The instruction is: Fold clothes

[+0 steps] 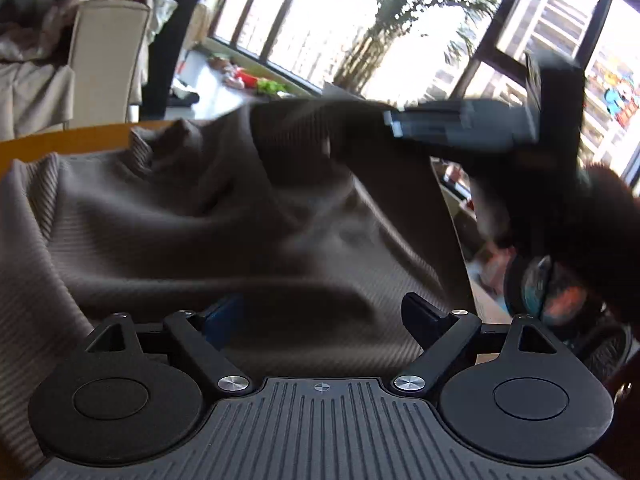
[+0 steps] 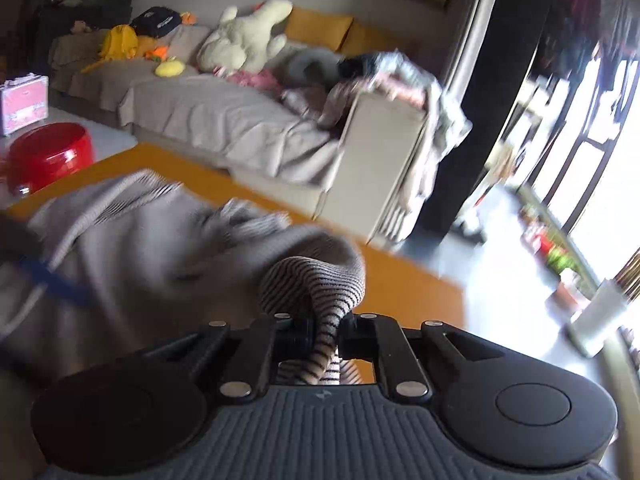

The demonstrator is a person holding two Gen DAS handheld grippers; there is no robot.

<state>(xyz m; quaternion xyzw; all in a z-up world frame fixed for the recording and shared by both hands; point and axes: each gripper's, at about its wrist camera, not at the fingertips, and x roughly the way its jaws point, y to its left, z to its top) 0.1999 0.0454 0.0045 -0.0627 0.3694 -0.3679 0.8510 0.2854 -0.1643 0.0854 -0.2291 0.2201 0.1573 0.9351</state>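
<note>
Left gripper (image 1: 324, 312): I have it spread wide, nothing between the fingers; the blue pad of one finger (image 1: 224, 316) shows low over the cloth.
Right gripper (image 2: 326, 336): I have it clenched on a bunched fold of the sweater, ribbed knit squeezed between the two jaws and spilling out behind them.
Sweater (image 1: 168, 216): grey-brown ribbed knit, rumpled on the orange table (image 2: 256, 200); one corner is lifted off the surface where my right gripper pinches it, the rest sags down to the tabletop in loose folds.
Left view: the right gripper (image 1: 394, 124) shows as a dark blur at upper right, cloth hanging from it.
Right view: the left gripper's blue finger (image 2: 60, 284) is blurred at left, over the sweater; contact I can't tell.
Background: sofa (image 2: 224, 116) with a cream plush toy (image 2: 244, 40), red stool (image 2: 48, 156), big windows (image 1: 340, 20).
</note>
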